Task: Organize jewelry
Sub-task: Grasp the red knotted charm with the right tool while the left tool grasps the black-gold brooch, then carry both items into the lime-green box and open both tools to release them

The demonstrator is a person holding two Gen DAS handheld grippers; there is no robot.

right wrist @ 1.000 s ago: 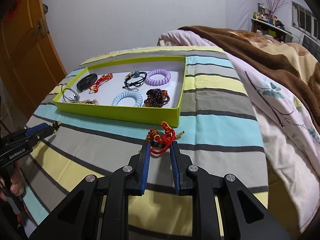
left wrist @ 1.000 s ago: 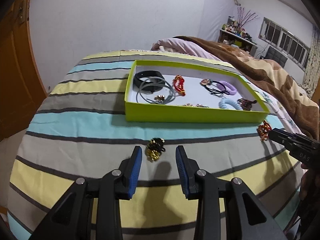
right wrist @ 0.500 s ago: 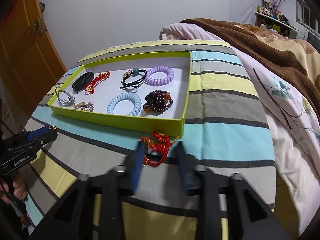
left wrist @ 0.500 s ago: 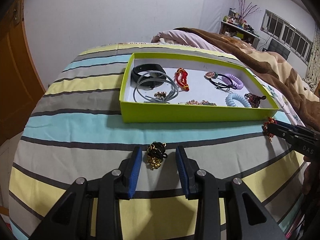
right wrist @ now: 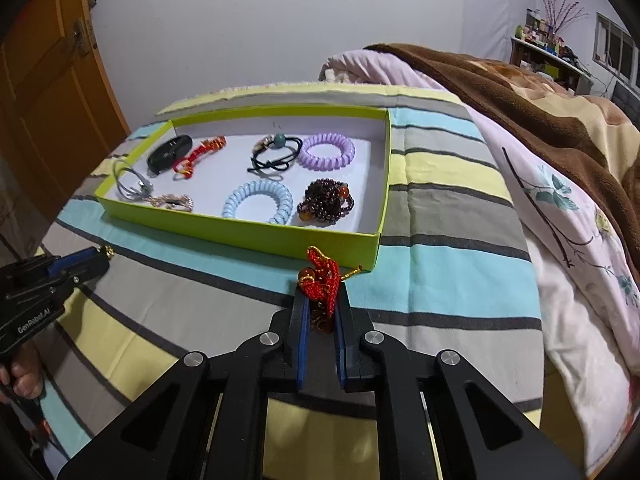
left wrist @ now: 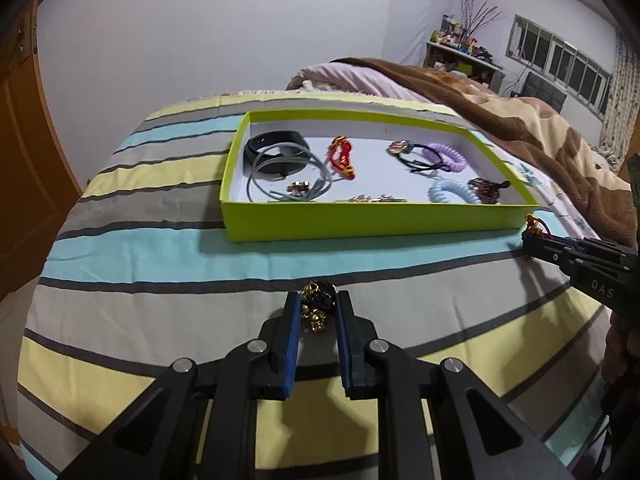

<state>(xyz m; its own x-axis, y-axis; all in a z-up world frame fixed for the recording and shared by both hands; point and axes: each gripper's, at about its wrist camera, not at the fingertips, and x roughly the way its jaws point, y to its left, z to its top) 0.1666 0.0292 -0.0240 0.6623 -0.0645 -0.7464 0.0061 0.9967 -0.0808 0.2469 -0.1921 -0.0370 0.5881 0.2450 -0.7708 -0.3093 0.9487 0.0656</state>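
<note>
Left hand-held gripper [left wrist: 317, 307] is closing its blue pads around a black-and-gold beaded piece [left wrist: 317, 305], jaws narrowed to the width of the piece and apparently touching it on both sides; the piece is sitting on the striped bedspread [left wrist: 160, 248], not visibly lifted. The green tray [left wrist: 376, 222] is lying straight ahead of this gripper and slightly to its right, long axis running left to right across the view, near wall facing the fingers. Inside it, from left: a black band [left wrist: 276, 148], a grey cord loop [left wrist: 288, 184], a red knotted bracelet [left wrist: 342, 156], a lilac coil tie [left wrist: 446, 156], a pale blue coil tie [left wrist: 454, 192] and a dark bead bracelet [left wrist: 488, 190]. Right hand-held gripper [right wrist: 322, 300] is pinching a red corded charm [right wrist: 323, 276], jaws nearly closed on it, the cord bunching above the fingertips. This gripper is the nearer of the two to the tray: its load is just beside the tray's near right corner [right wrist: 376, 240]. Judgement: both loads need carrying forward over the near wall; free floor is showing to the right of the dark beads.
</note>
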